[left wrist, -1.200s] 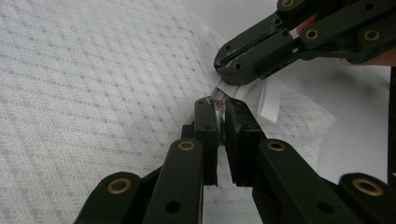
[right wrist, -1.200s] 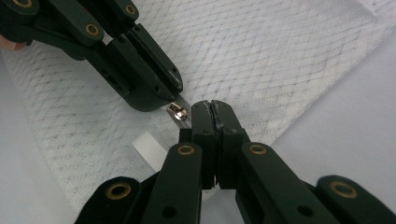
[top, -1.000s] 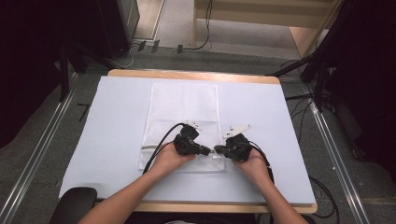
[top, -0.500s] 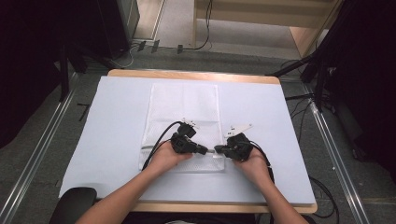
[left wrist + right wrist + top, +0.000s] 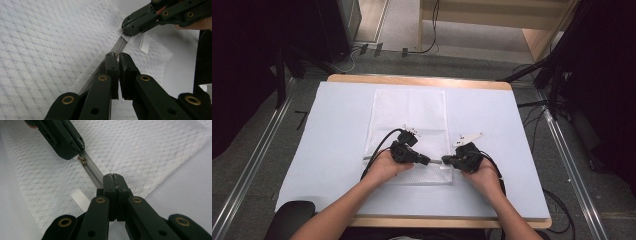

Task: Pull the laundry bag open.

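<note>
White mesh fabric zip pouch (image 5: 409, 132) lies flat at the centre of the pale blue table mat (image 5: 332, 145). Along its near edge runs the grey zipper (image 5: 93, 173). Left gripper (image 5: 428, 161) is clamped on the brass zipper pull (image 5: 82, 160); right gripper (image 5: 443, 160), at 3 o'clock and just beside it, pinches the zipper's end. A white ribbon tab (image 5: 80, 197) lies near. Bare mat spreads at 9 and 3 o'clock. Beyond, at 12 o'clock, the wooden table edge (image 5: 419, 81).
</note>
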Demonstrator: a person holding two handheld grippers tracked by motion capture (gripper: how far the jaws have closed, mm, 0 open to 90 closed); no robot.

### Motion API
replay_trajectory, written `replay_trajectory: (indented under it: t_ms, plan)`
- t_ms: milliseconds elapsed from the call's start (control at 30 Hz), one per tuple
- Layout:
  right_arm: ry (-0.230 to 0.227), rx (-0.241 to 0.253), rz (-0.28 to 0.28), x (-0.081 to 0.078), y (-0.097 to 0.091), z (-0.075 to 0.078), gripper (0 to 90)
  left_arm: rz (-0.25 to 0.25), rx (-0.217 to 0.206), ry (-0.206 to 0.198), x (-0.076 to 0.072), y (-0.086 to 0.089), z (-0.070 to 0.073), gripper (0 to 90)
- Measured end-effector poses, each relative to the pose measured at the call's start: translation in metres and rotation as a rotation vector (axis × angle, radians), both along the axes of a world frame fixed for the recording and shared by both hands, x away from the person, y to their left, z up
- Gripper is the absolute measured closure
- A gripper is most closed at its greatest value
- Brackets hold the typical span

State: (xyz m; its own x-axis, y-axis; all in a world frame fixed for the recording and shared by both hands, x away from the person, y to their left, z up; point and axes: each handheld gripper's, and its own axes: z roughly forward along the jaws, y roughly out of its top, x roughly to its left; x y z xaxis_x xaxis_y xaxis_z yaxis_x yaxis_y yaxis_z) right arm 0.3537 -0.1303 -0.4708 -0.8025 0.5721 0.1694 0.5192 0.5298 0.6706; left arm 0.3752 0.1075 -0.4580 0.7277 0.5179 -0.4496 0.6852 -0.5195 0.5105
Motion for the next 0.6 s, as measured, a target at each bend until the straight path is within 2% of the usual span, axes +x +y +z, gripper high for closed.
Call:
replay_trajectory:
  t_ms: [233,267,400,600]
  plan:
    - [-0.01,-0.001,0.01,0.0,0.0,0.0,90.0,0.002,0.013,0.001,-0.001,0.002,0.001,88.0]
    - [-0.019,-0.005,0.013,0.0,0.0,0.0,90.0,0.002,0.003,0.005,-0.001,0.003,0.001,88.0]
    - [-0.022,-0.006,0.012,-0.001,0.0,0.0,90.0,0.003,0.014,-0.005,-0.001,0.005,0.003,88.0]
    - [-0.019,0.002,0.013,0.0,-0.001,-0.001,90.0,0.017,0.012,0.009,0.001,0.012,0.004,88.0]
